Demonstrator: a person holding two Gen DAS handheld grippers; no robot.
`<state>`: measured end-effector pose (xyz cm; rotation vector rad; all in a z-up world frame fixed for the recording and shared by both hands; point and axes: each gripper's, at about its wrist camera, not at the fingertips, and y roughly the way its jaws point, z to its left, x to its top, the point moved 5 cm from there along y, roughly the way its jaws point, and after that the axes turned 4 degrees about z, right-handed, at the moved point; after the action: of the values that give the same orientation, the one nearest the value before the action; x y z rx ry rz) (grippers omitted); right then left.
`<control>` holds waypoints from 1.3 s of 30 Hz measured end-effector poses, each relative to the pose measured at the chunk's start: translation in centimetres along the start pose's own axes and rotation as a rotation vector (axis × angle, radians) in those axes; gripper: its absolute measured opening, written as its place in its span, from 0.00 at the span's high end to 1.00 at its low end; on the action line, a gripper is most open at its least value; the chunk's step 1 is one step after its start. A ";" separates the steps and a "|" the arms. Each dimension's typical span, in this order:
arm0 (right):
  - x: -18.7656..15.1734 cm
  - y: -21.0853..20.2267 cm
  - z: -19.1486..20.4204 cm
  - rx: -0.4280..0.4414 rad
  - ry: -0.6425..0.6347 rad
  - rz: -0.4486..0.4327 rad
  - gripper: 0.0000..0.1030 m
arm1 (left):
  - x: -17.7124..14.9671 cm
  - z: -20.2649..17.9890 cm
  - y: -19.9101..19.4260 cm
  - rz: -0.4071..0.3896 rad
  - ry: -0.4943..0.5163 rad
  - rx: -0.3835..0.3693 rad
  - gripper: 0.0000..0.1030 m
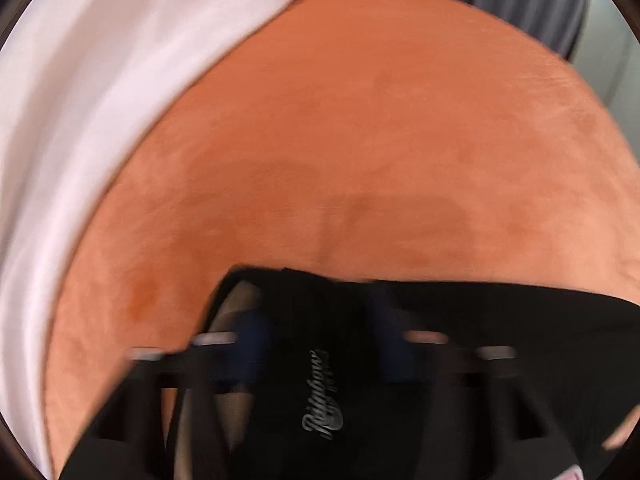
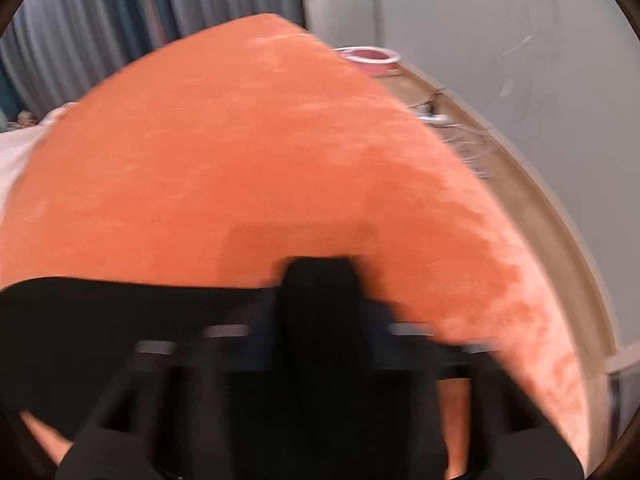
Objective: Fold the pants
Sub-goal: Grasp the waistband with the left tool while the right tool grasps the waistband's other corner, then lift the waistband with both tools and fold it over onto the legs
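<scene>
Closest to each camera, black pants fabric fills the lower frame. The left gripper [image 1: 316, 320] is pinching the pants [image 1: 500, 340] between its blue pads, a bunched edge with a silver script logo rising between the fingers. The right gripper [image 2: 320, 320] likewise clamps a raised tab of the same black pants [image 2: 120, 320] between its pads. Both pictures are motion-blurred.

A straight black edge runs sideways between the two grips, probably held at two points so the cloth stays taut and can be carried as one even fold.

Beyond the fingertips spreads an orange blanket [image 1: 380, 120]. Farther left of the left gripper lies white bedding [image 1: 80, 100]. Farthest off are grey curtains [image 2: 100, 32], and to the right a pale wall [image 2: 480, 20].
</scene>
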<state>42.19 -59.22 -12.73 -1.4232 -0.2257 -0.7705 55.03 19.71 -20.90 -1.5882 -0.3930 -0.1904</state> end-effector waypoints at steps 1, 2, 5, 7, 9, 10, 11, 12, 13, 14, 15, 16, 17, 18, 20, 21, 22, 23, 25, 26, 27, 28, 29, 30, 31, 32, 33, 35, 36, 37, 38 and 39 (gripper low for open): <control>0.0 -0.6 0.5 -0.006 -0.013 -0.012 0.88 | -0.2 -0.1 -1.0 -0.023 -0.004 0.004 0.81; 0.0 -1.3 1.2 -0.020 -0.047 -0.028 0.88 | -0.3 -0.2 -2.0 -0.045 -0.002 0.005 0.93; -0.2 -5.3 2.6 0.006 -0.101 -0.102 0.89 | -1.2 0.4 -6.6 -0.147 0.004 -0.012 0.92; -0.4 -8.6 2.8 0.042 -0.121 -0.154 0.89 | -2.6 1.6 -10.8 -0.201 -0.001 -0.084 0.92; -0.8 -12.0 2.7 0.072 -0.150 -0.201 0.89 | -4.4 2.2 -14.2 -0.233 0.031 -0.110 0.92; -1.1 -13.4 2.6 0.081 -0.160 -0.213 0.89 | -4.4 2.0 -15.2 -0.237 0.042 -0.115 0.92; -1.7 -15.3 2.4 0.085 -0.173 -0.230 0.89 | -4.8 1.8 -16.1 -0.239 0.054 -0.117 0.92; -2.3 -16.4 2.4 0.091 -0.184 -0.238 0.89 | -5.7 1.9 -17.5 -0.245 0.069 -0.128 0.92; -3.0 -17.6 2.5 0.095 -0.203 -0.247 0.89 | -6.8 2.0 -18.9 -0.255 0.079 -0.146 0.92; -4.1 -19.3 2.5 0.105 -0.232 -0.265 0.89 | -7.8 2.3 -20.1 -0.260 0.086 -0.164 0.92; -5.2 -20.5 2.4 0.114 -0.249 -0.272 0.89 | -9.5 2.3 -21.6 -0.273 0.103 -0.189 0.92; -6.1 -21.4 2.3 0.126 -0.265 -0.276 0.89 | -10.4 2.3 -22.2 -0.279 0.115 -0.192 0.91; -7.6 -22.5 1.9 0.137 -0.287 -0.278 0.89 | -12.4 2.6 -23.0 -0.278 0.133 -0.200 0.91; -8.9 -23.1 1.7 0.136 -0.301 -0.276 0.89 | -13.9 3.0 -23.5 -0.272 0.141 -0.204 0.91; -11.4 -23.8 0.7 0.132 -0.330 -0.258 0.89 | -17.5 3.9 -23.7 -0.241 0.158 -0.196 0.90; -12.9 -24.2 0.1 0.135 -0.342 -0.240 0.89 | -18.7 4.3 -23.3 -0.221 0.162 -0.184 0.90; -14.1 -24.0 -0.4 0.138 -0.348 -0.222 0.89 | -20.1 4.9 -22.5 -0.193 0.170 -0.165 0.90; -15.8 -23.6 -1.4 0.139 -0.352 -0.195 0.89 | -21.5 5.6 -21.4 -0.165 0.167 -0.143 0.90; -18.1 -22.5 -2.7 0.149 -0.347 -0.147 0.89 | -23.5 7.1 -18.9 -0.107 0.155 -0.108 0.90; -19.7 -21.6 -3.6 0.154 -0.346 -0.113 0.89 | -24.4 7.8 -17.0 -0.068 0.148 -0.093 0.89; -20.5 -20.8 -3.9 0.154 -0.343 -0.094 0.89 | -25.0 8.2 -15.5 -0.038 0.144 -0.073 0.89; -21.5 -19.8 -4.5 0.154 -0.336 -0.066 0.89 | -25.4 8.6 -14.1 -0.017 0.135 -0.057 0.89; -22.3 -18.8 -5.1 0.157 -0.326 -0.038 0.88 | -25.6 8.9 -12.9 0.002 0.126 -0.047 0.86; -23.0 -17.7 -5.9 0.157 -0.310 -0.007 0.87 | -25.5 9.4 -11.8 0.012 0.105 -0.038 0.84; -23.5 -17.1 -6.6 0.154 -0.293 0.008 0.85 | -25.3 9.5 -11.4 0.012 0.086 -0.047 0.82; -23.8 -16.9 -6.8 0.161 -0.277 0.013 0.79 | -25.0 9.6 -11.5 0.004 0.063 -0.053 0.79; -24.1 -17.3 -7.4 0.187 -0.244 0.007 0.76 | -24.9 9.6 -11.8 -0.004 0.050 -0.061 0.79; -24.1 -18.6 -8.2 0.210 -0.211 -0.026 0.62 | -25.0 9.4 -13.5 -0.024 0.044 -0.067 0.72; -24.0 -20.0 -8.7 0.213 -0.198 -0.061 0.57 | -24.9 9.3 -14.7 -0.043 0.057 -0.044 0.70; -23.7 -20.7 -8.9 0.208 -0.193 -0.084 0.48 | -24.9 9.3 -15.8 -0.063 0.073 -0.007 0.62; -23.6 -21.7 -9.3 0.204 -0.184 -0.114 0.42 | -24.7 9.3 -16.9 -0.086 0.085 0.029 0.54; -23.3 -22.9 -10.1 0.216 -0.165 -0.149 0.41 | -24.6 9.1 -18.2 -0.110 0.092 0.057 0.52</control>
<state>8.17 -59.70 -9.56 -1.2743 -0.5323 -0.7262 24.65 25.74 -13.28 -1.4970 -0.4113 -0.3323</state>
